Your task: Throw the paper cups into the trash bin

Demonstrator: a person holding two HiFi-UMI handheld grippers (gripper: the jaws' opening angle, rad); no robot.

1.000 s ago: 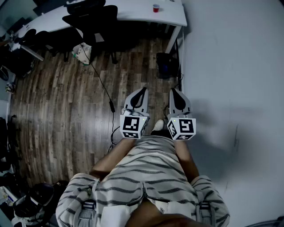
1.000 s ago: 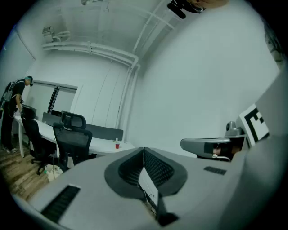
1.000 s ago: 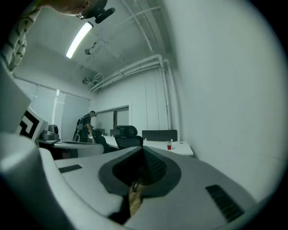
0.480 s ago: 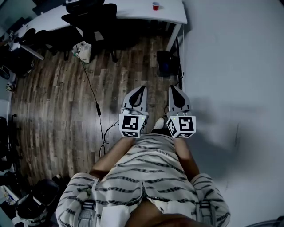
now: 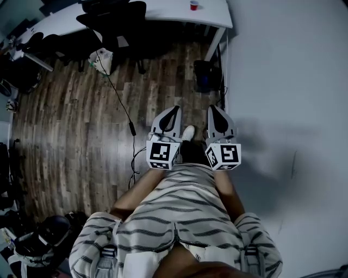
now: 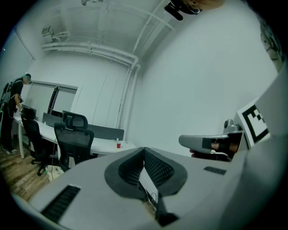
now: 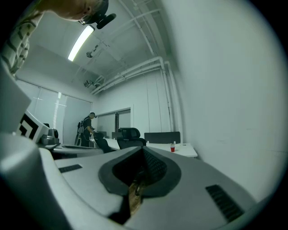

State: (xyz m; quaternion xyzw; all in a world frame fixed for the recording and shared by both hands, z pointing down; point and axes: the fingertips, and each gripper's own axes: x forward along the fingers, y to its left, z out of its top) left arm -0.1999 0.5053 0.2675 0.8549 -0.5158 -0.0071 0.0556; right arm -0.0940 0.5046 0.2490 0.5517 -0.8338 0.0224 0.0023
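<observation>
Grey left tongs (image 5: 174, 109) and right tongs (image 5: 213, 108) carry marker cubes (image 5: 163, 155); striped shirt (image 5: 179, 209).

Paper cup (image 5: 194, 5) at twelve o'clock red, on a white desk (image 5: 212, 15); chair (image 5: 117, 24) black; floor (image 5: 70, 125) brown wood-grain planks; left gripper (image 5: 173, 110) and right gripper (image 5: 213, 108) grey, cubes white with black squares; shirt (image 5: 179, 217) at six o'clock pale, dark-striped

Both forearms (image 5: 137, 191) reach forward from the striped shirt (image 5: 179, 213), side by side, each carrying its gripper level. The left gripper (image 5: 172, 114) and the right gripper (image 5: 215, 114) lie parallel, near each other but apart, with their marker cubes (image 5: 162, 154) toward the body. In each gripper view the two jaws meet at their tips, with nothing between them
</observation>
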